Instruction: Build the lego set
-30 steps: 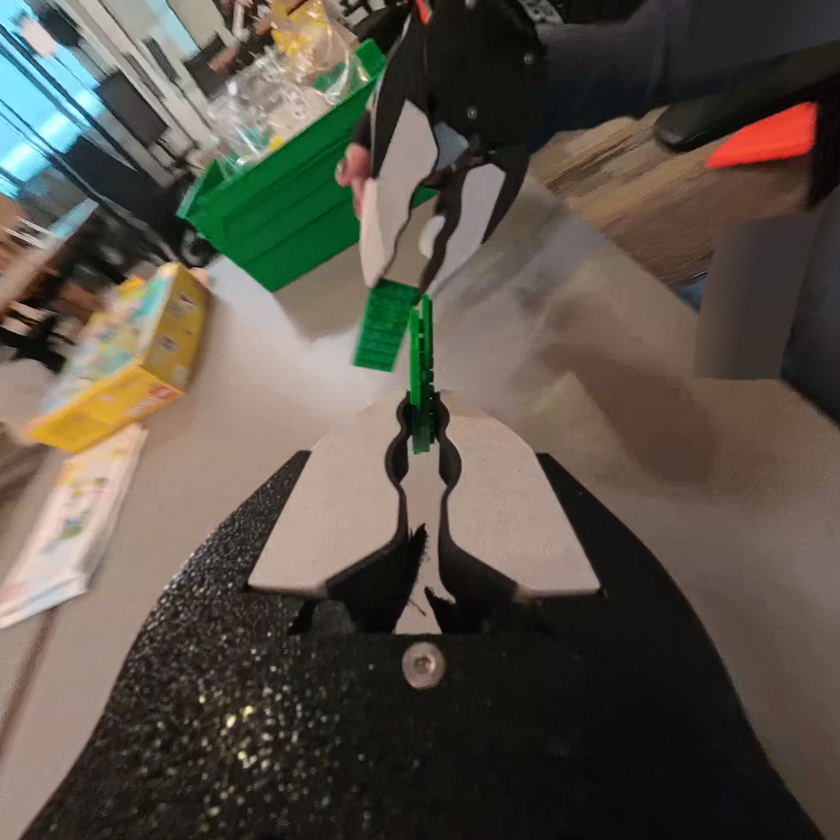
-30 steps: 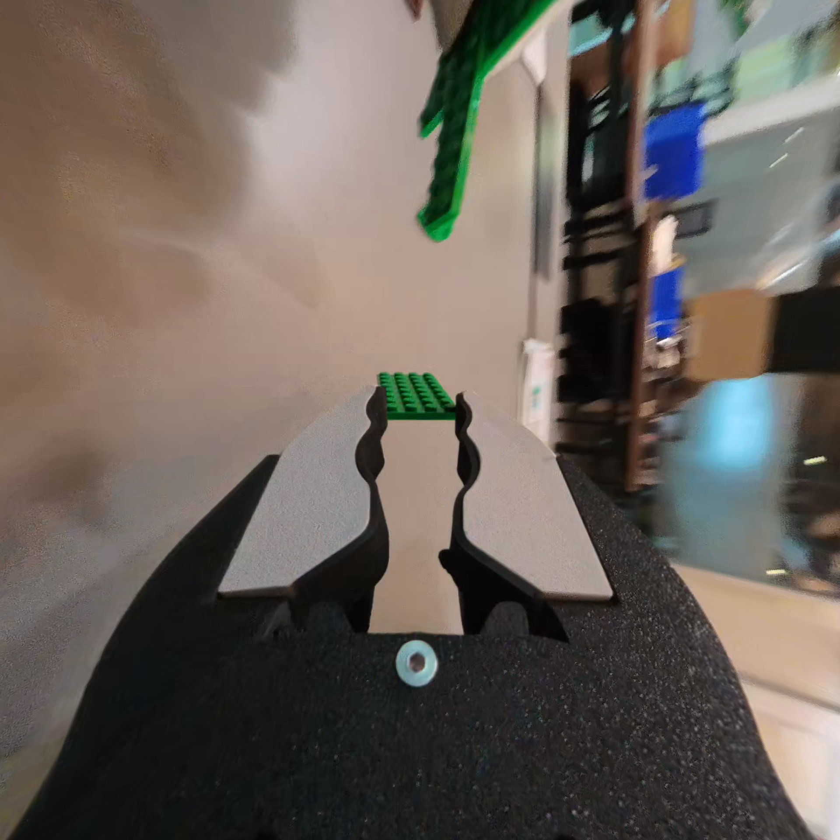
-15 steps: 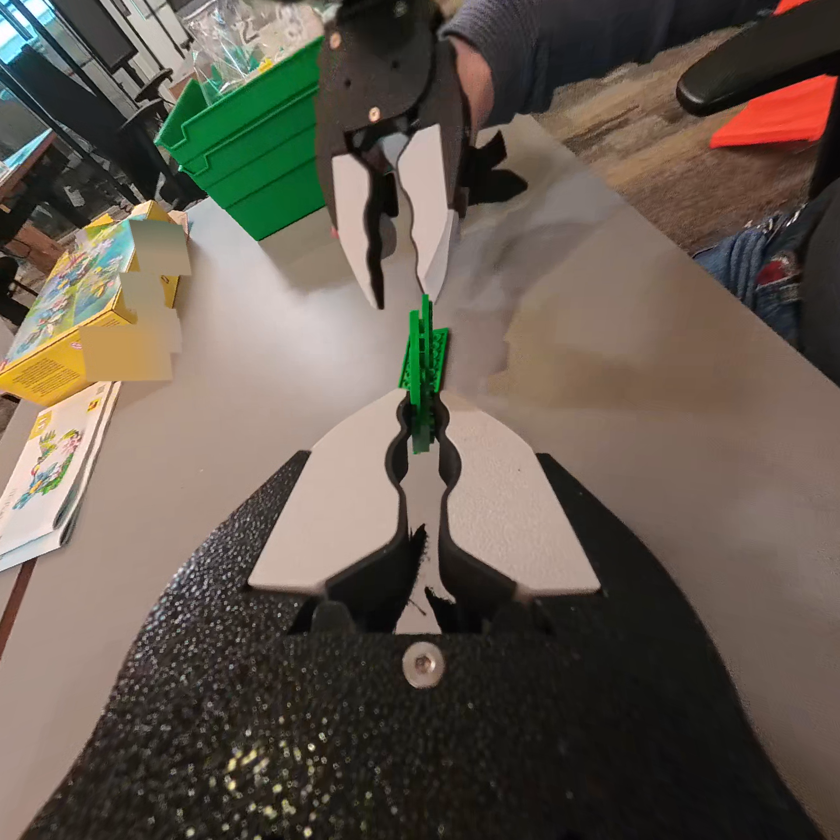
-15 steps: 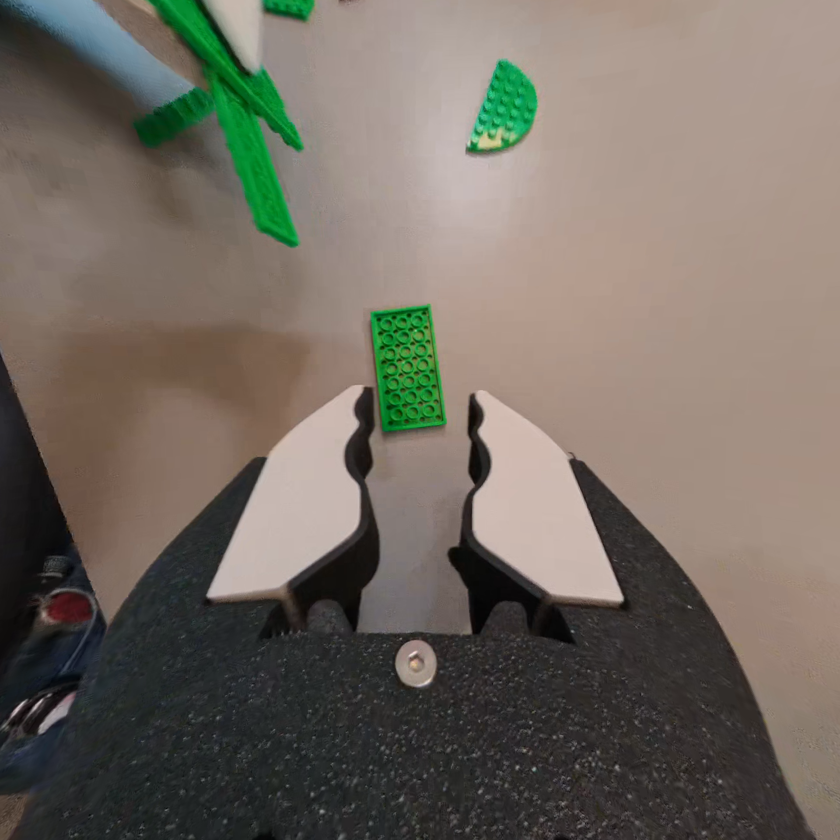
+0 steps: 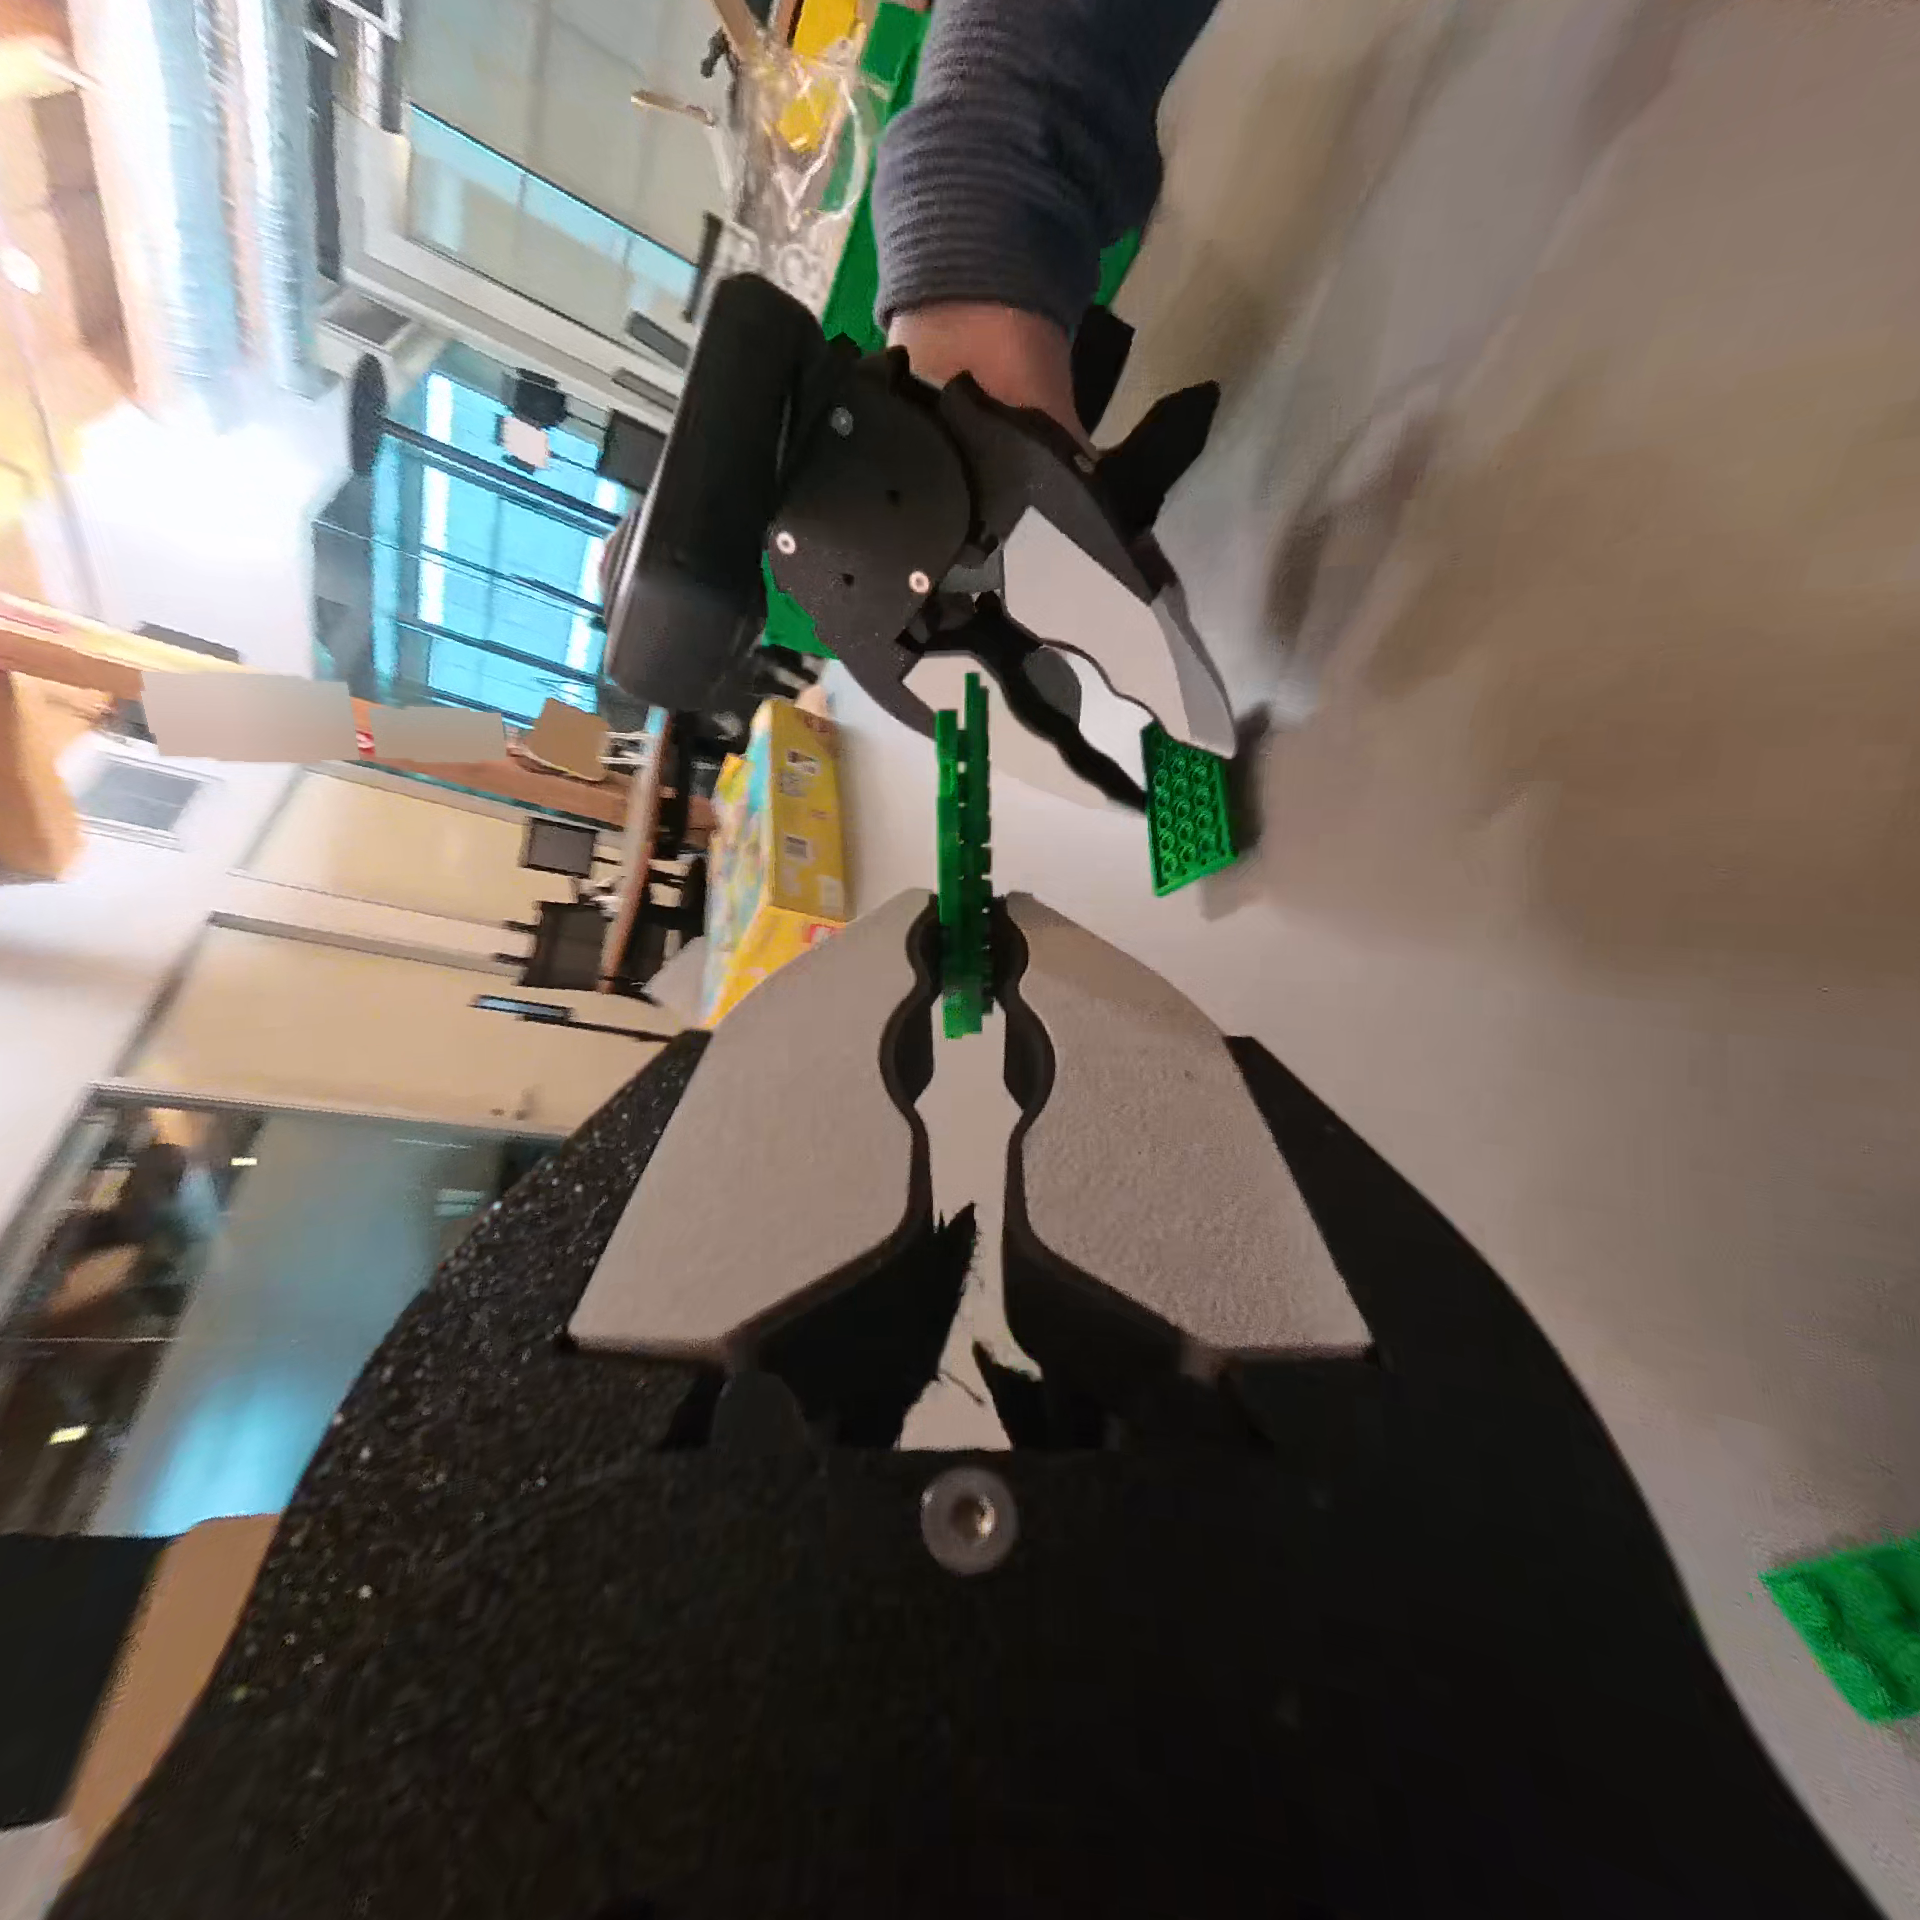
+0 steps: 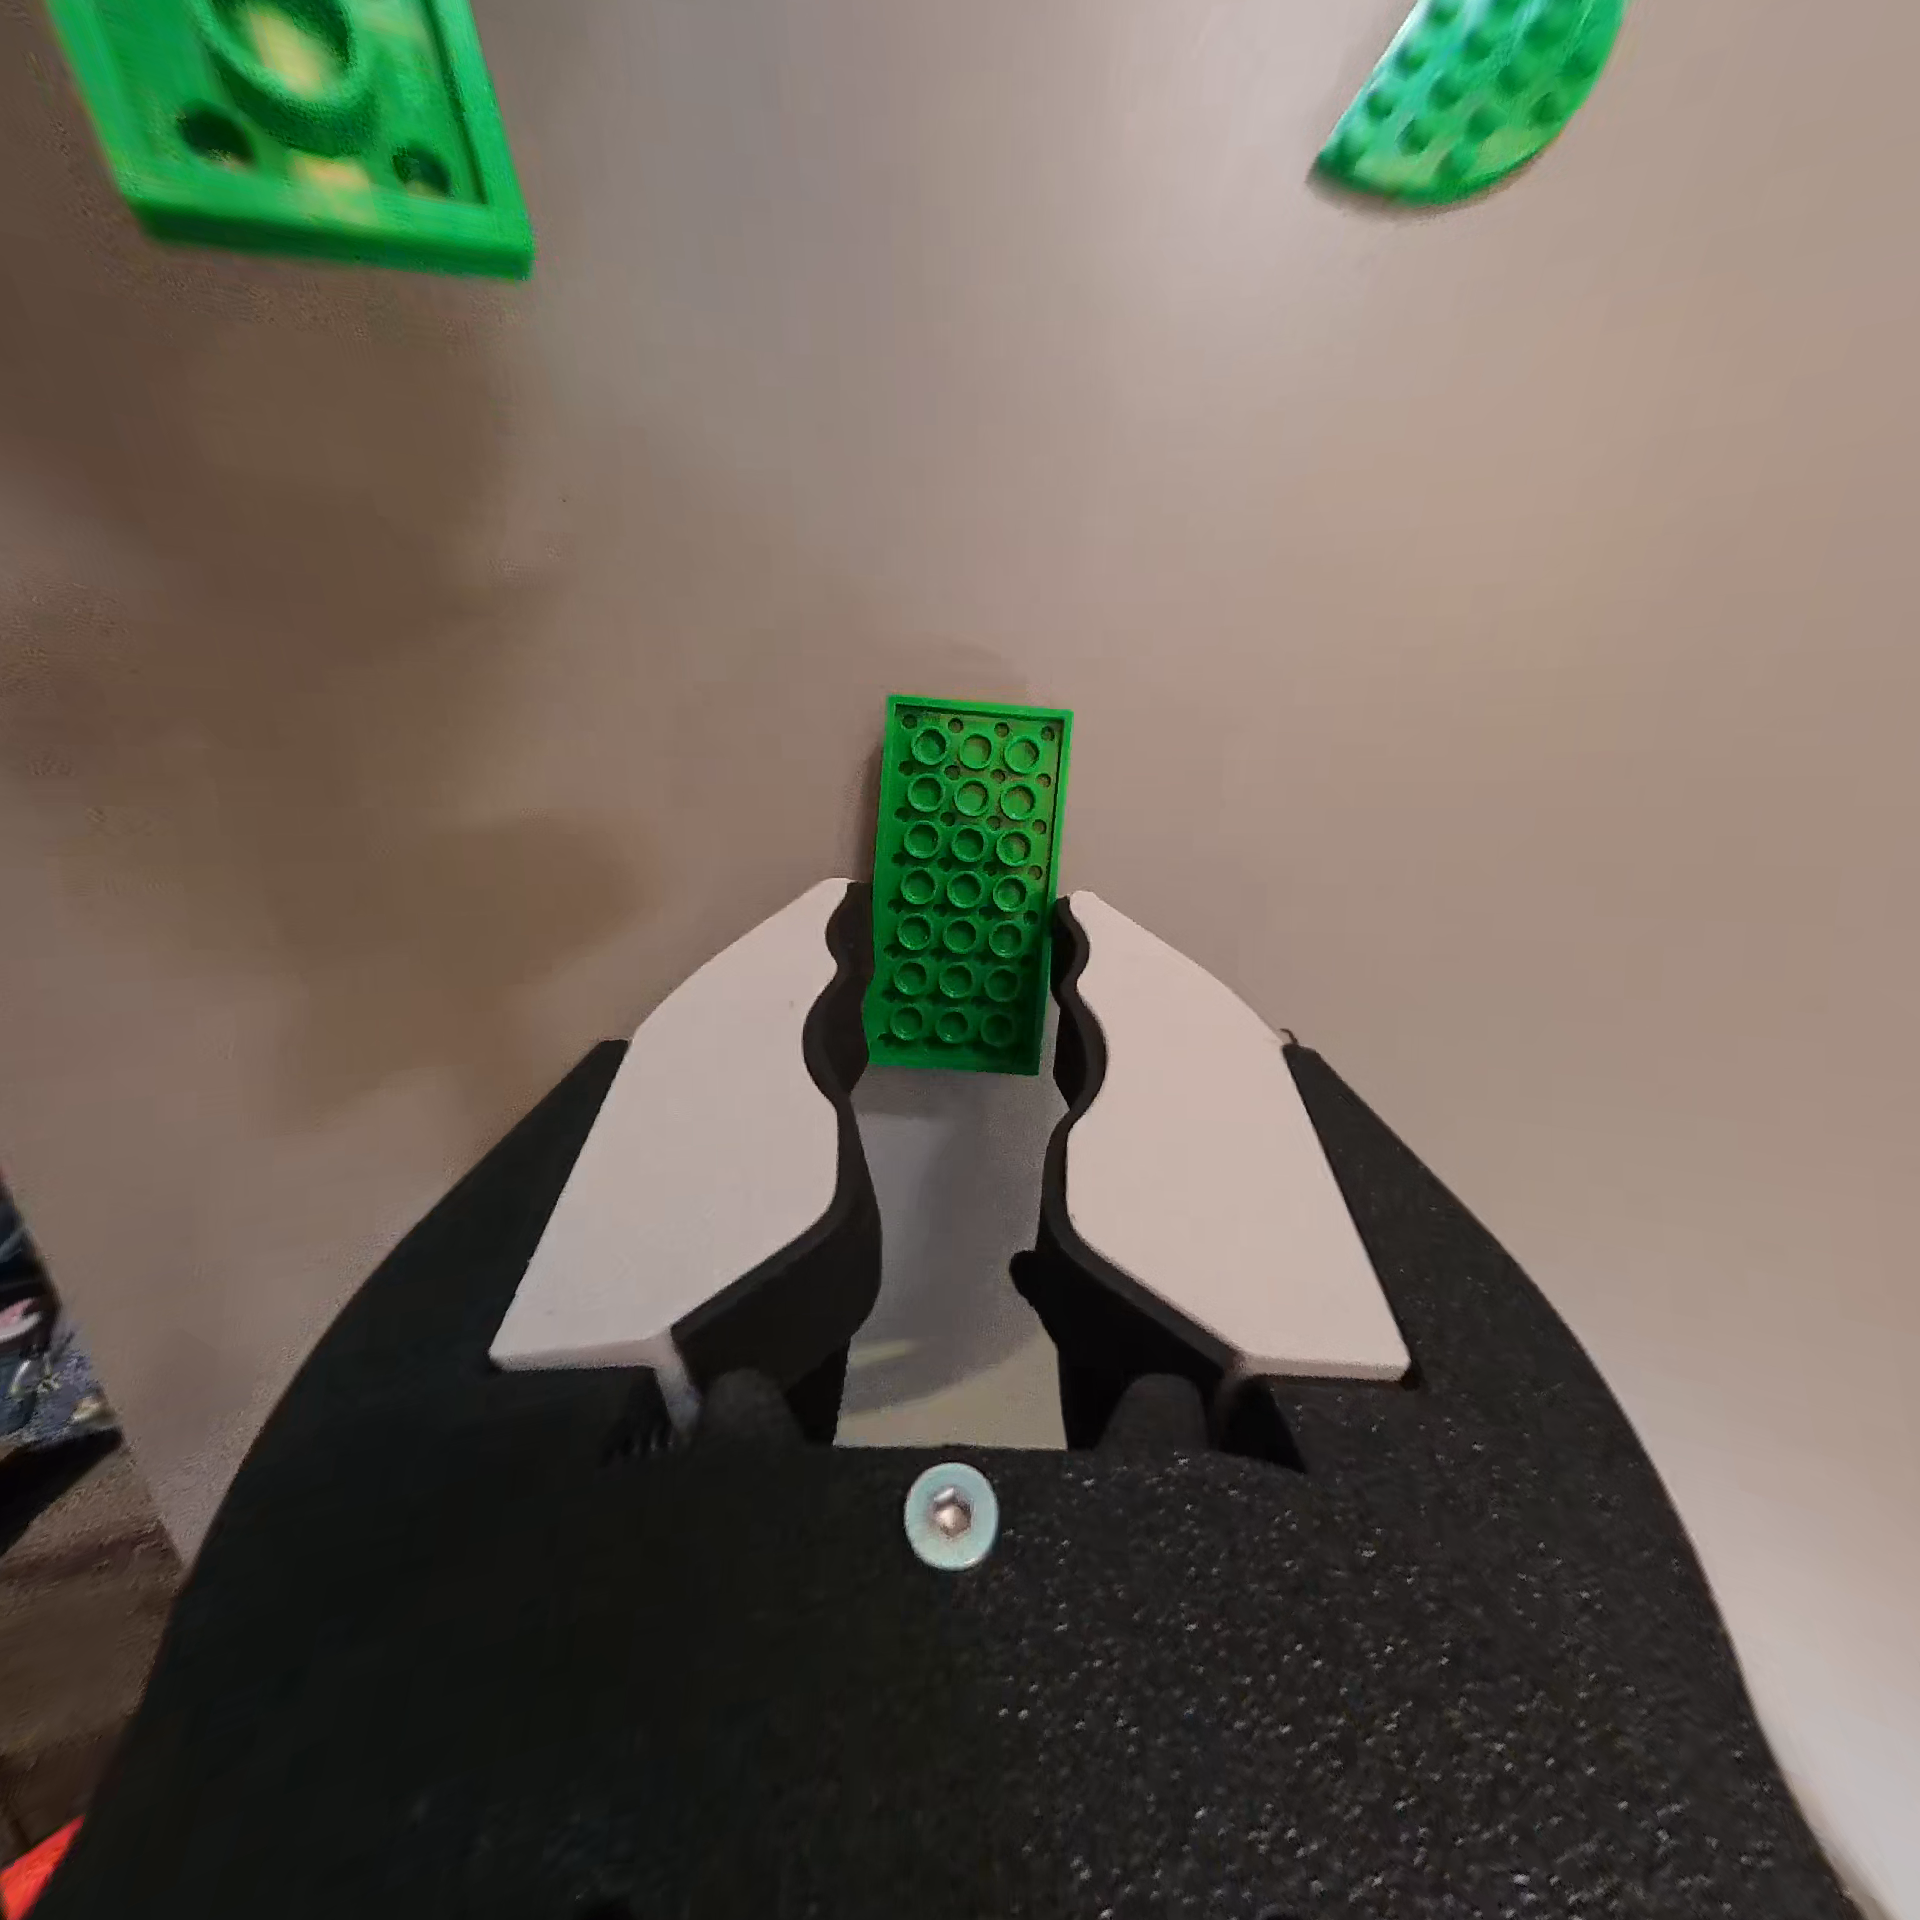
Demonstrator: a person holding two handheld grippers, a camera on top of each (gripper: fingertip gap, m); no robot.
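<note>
My left gripper (image 5: pixel 966 914) is shut on a thin green plate assembly (image 5: pixel 961 821), held edge-on and sticking out past the fingertips. My right gripper (image 6: pixel 958 899) is low over the table. Its jaws press on both long edges of a green rectangular plate (image 6: pixel 971 862), which lies underside up on the table. The left wrist view shows that right gripper (image 5: pixel 1174 758) farther off, held by a hand in a grey sleeve, with its fingertips at the same plate (image 5: pixel 1195 821).
A green square piece with a round hole (image 6: pixel 312 135) lies at upper left and a green half-round plate (image 6: pixel 1475 104) at upper right. Another green piece (image 5: pixel 1860 1652) lies near my left gripper. A yellow box (image 5: pixel 779 862) sits on the grey table (image 6: pixel 1455 623).
The right gripper let go of the rectangular plate, which landed underside up. It then came down and closed on the plate's long edges. The left gripper rolled sideways, still holding its assembly.
</note>
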